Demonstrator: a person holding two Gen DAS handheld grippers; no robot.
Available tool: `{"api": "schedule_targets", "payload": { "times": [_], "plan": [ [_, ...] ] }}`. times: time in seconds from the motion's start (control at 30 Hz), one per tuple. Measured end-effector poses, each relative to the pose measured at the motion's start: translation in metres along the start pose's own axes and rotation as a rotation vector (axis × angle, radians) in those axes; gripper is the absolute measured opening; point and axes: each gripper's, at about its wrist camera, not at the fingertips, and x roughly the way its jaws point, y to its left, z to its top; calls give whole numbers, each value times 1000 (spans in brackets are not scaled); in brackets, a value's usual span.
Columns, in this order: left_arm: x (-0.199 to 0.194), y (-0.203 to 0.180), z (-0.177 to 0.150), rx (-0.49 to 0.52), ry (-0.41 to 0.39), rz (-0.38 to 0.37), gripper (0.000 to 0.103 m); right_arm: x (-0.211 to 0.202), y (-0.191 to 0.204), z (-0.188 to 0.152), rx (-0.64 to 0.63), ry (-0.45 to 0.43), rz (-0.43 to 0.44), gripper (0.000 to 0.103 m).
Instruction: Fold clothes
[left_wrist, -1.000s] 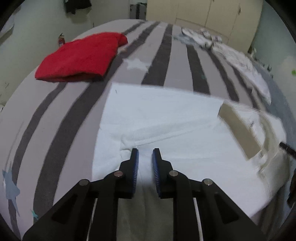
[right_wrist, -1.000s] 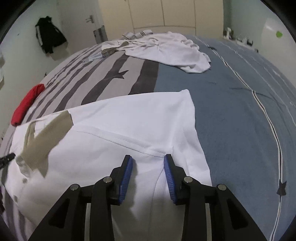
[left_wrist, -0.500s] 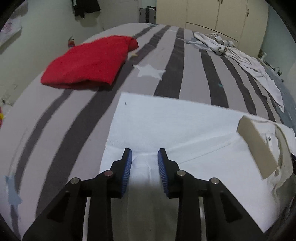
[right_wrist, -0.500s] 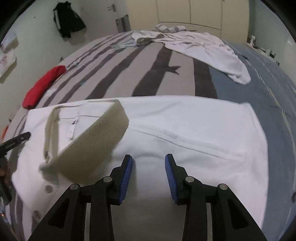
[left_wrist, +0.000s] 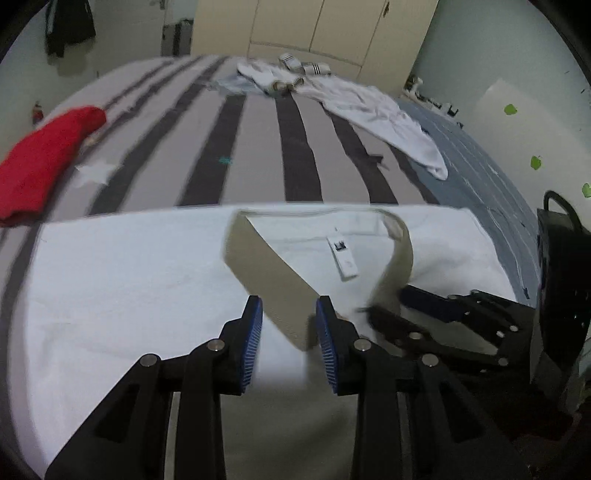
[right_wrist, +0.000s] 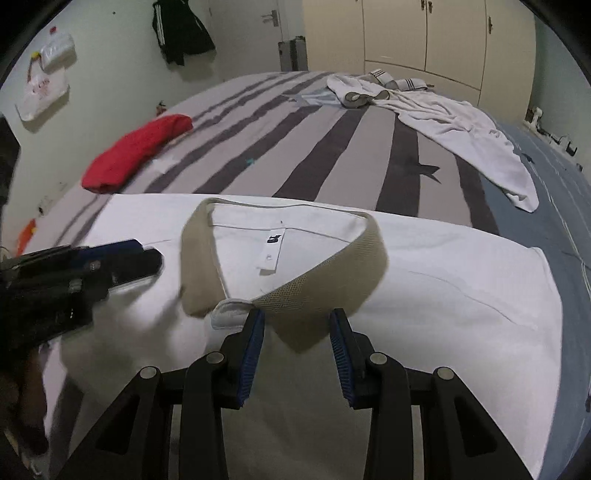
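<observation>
**Both claws now sit at the collar**

A white shirt (right_wrist: 424, 280) lies flat on the bed (right_wrist: 332, 147), front side up. Its tan collar (right_wrist: 325, 280) points at us.

A second ago each claw was out at a sleeve seam, one on each side. Now both are in the middle, close together. The left claw (left_wrist: 289, 332) has one collar tip between its blue pads (left_wrist: 251, 332). The right claw (right_wrist: 297, 343) has the other tip between its pads. Both claws are a little spread. The pads do not press on the cloth, so nothing is pinched.

The left claw was almost shut a second ago, and now it is wider.

This looks like the sleeves are done and the next fold is not yet begun. The claws may be about to fix the collar.

A red top (right_wrist: 136, 151) is already folded far off on the left. A white pile (right_wrist: 461, 125) at the back waits.
</observation>
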Motion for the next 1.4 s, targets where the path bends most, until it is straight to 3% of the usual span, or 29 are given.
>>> {"api": "schedule_targets", "payload": {
  "times": [0.07,0.23,0.37,0.47,0.57,0.67,0.87,1.03,1.1,1.13,1.23,1.3,1.4],
  "plan": [
    [20,2,-8,-5,53,15,28,12,-1,-1,24,17,-6,34],
    [13,1,-8,-4,43,-6,28,12,-7,-3,61,19,20,34],
    [-9,8,8,-59,-10,-5,29,-3,-13,5,80,-7,45,34],
    [-2,16,22,-90,-18,14,29,-6,-17,13,99,-24,63,34],
    [30,23,24,-101,79,62,31,13,-20,17,113,24,78,37],
    [34,22,21,-90,67,61,32,20,-25,12,123,34,103,37],
    [17,20,24,-133,51,39,32,-13,-40,-7,122,42,125,37],
    [-10,-3,25,-118,-13,14,32,-62,-92,-21,207,-17,65,37],
    [-20,-16,24,-110,-28,-4,33,-74,-126,-27,258,-28,-8,41],
    [-22,-24,22,-103,-31,-15,35,-80,-144,-30,283,-34,-45,51],
    [-22,-41,15,-77,-7,-4,35,-79,-192,-41,353,-15,-117,53],
    [-23,-49,10,-81,7,4,35,-70,-212,-47,379,22,-121,53],
    [-38,-58,-1,-94,3,30,35,-53,-231,-54,407,58,-50,53]
  ]
}}
